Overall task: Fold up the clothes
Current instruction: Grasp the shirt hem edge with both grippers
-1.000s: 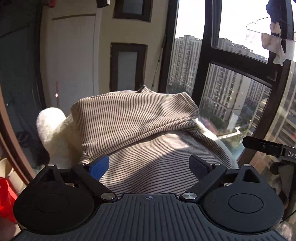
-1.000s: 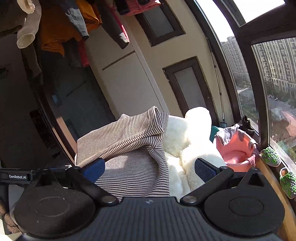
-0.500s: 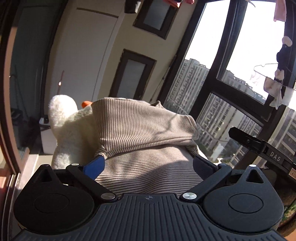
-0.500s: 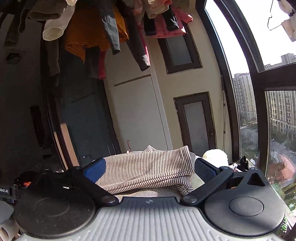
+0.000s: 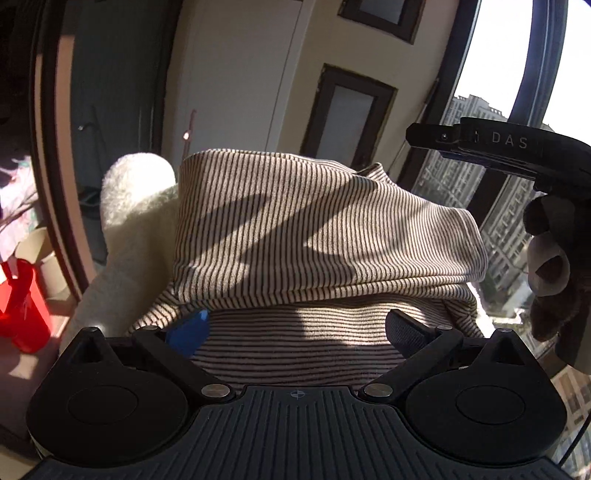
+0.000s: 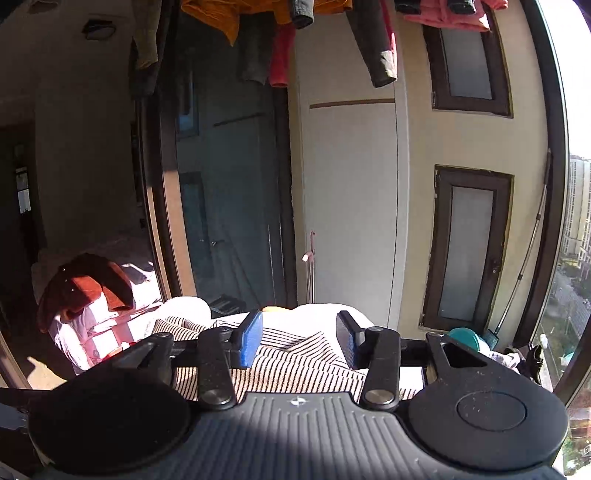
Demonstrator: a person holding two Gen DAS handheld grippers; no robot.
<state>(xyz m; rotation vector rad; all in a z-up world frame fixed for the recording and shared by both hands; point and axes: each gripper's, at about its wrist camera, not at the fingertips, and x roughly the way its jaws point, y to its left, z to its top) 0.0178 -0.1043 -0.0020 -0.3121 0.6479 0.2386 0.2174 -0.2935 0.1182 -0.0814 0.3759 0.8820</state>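
A brown-and-cream striped garment (image 5: 317, 236) lies folded over on a white fluffy cushion (image 5: 136, 206). My left gripper (image 5: 295, 328) is open, its jaws wide apart just above the garment's near part, holding nothing. My right gripper (image 6: 299, 341) is partly closed with a gap between the jaws, above the same striped garment (image 6: 295, 365), holding nothing. The right gripper's body (image 5: 517, 147) and the hand holding it show at the right of the left wrist view.
A red container (image 5: 22, 306) stands on the floor at the left. Clothes hang overhead (image 6: 295, 33). A heap of reddish and white clothes (image 6: 92, 295) lies at the left. Windows (image 5: 498, 110) run along the right. A teal object (image 6: 465, 338) sits by the window.
My right gripper's jaws have narrowed from wide open to a partial gap, and it has risen over the garment. The left gripper moved closer and swung left; the right gripper now shows beside it.
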